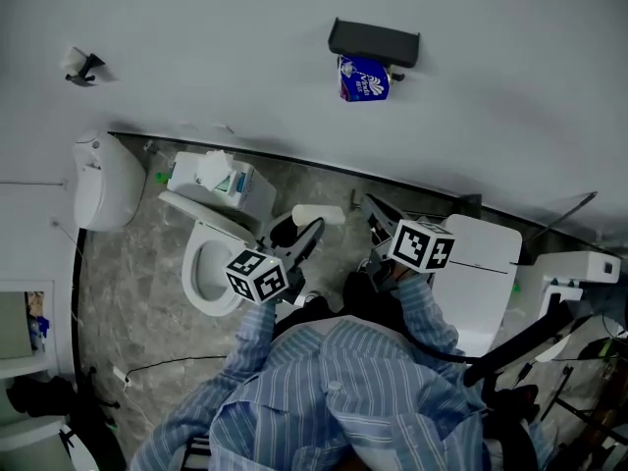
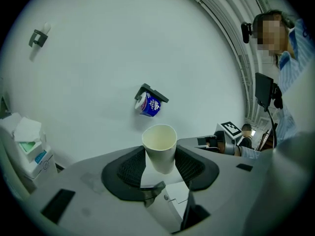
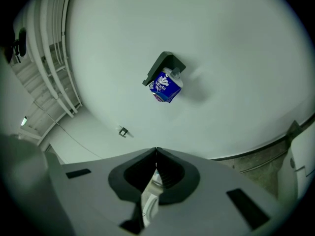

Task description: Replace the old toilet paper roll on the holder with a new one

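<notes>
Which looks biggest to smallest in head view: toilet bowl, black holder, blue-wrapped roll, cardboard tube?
1. toilet bowl
2. black holder
3. blue-wrapped roll
4. cardboard tube; partly hidden and nearer the camera, so 3 versus 4 is unsure.

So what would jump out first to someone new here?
The blue-wrapped roll on the dark wall holder, bright against the pale wall. Then the empty cardboard tube gripped in the left gripper, while the right gripper is shut on nothing.
</notes>
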